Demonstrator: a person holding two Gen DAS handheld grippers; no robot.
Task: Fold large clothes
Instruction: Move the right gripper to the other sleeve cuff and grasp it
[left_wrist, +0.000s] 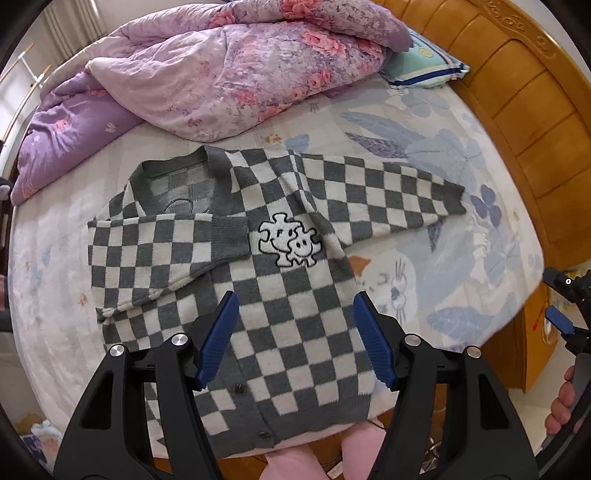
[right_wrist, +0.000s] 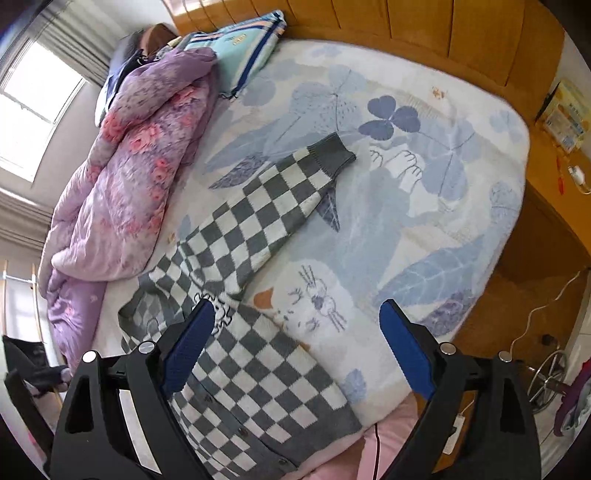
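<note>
Above checkered cardigan (left_wrist: 291, 280): open claws

Cardigan (left_wrist: 280, 295) hem at bed's (left_wrist: 461, 258) near edge hidden behind left gripper (left_wrist: 291, 339); in right wrist view its folded sleeve is hidden. Nightstand items (right_wrist: 567, 114) too blurred.

No words or numbers can be read anywhere. The checked cardigan (left_wrist: 280, 280) carries only an embroidered patch (left_wrist: 288, 240) of two smiling puzzle-piece faces, without lettering. The striped pillow (right_wrist: 236, 48) bears a small yellow mark, too blurred to make out.
</note>
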